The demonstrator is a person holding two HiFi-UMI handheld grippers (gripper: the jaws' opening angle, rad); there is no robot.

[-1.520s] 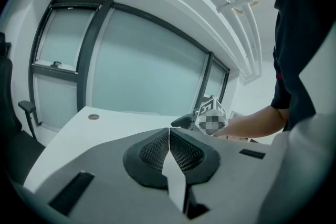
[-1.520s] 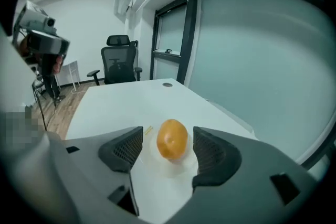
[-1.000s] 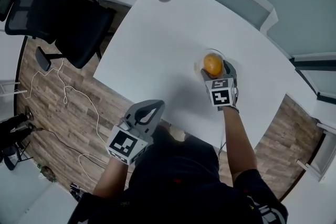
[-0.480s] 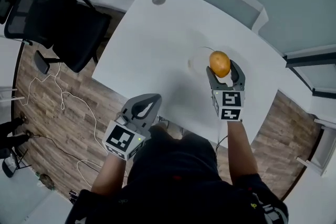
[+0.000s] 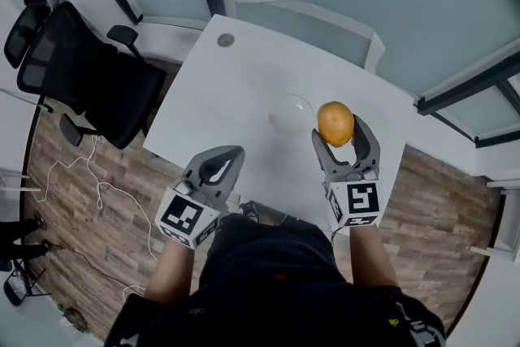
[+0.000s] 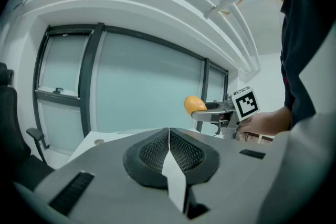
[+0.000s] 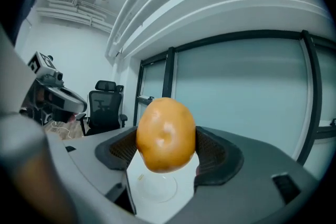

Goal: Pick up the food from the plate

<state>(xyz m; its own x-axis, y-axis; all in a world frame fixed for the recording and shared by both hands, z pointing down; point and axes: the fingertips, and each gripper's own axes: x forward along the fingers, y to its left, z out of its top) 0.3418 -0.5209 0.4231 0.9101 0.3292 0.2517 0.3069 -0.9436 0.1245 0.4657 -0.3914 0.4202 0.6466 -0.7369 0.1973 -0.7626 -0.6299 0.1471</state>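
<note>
Holds food [image 5: 335, 123] clamped in right gripper [image 5: 340, 129], up and right of plate [image 5: 279, 101]. Has left gripper [image 5: 219, 167] closed, empty, short of plate. Seems lifted clear; next needs steady grip.

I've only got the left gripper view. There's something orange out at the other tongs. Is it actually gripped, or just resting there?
Observer: Gripped. The right gripper view shows both pads of the right tongs pressed against the sides of the orange food.
Operator: I can't see the plate at all. Where is it?
Observer: The head view shows the clear plate on the white table, just left of the held food in that picture and apart from it.
</note>
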